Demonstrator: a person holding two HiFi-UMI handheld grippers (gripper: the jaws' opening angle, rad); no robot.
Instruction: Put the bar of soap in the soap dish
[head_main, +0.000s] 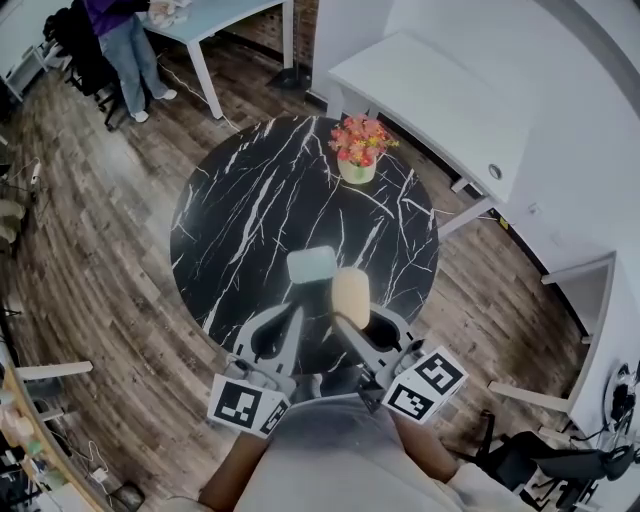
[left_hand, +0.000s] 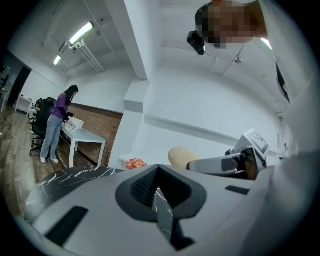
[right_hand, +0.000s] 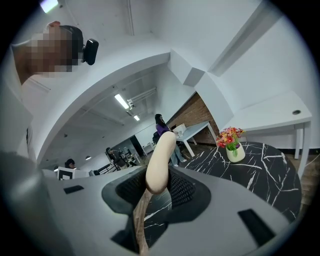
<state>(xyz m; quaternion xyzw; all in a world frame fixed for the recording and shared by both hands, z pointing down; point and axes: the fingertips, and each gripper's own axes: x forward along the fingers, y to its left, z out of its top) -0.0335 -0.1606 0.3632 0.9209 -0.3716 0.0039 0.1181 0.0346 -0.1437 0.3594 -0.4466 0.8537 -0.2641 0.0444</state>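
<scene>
A cream oval bar of soap (head_main: 350, 295) stands on end between the fingers of my right gripper (head_main: 347, 318), which is shut on it above the near part of the round black marble table (head_main: 250, 210). The right gripper view shows the soap (right_hand: 160, 160) clamped upright in my right gripper (right_hand: 155, 192). A pale blue-white soap dish (head_main: 312, 264) lies just beyond the tip of my left gripper (head_main: 300, 298). In the left gripper view my left gripper (left_hand: 159, 187) shows only a thin slit between closed jaws; the dish is hidden there, and the soap (left_hand: 181, 156) shows to the right.
A small pot of red and orange flowers (head_main: 357, 150) stands at the table's far side. White desks (head_main: 440, 100) stand beyond the table on the wood floor. A person (head_main: 125, 50) stands by another desk at far left.
</scene>
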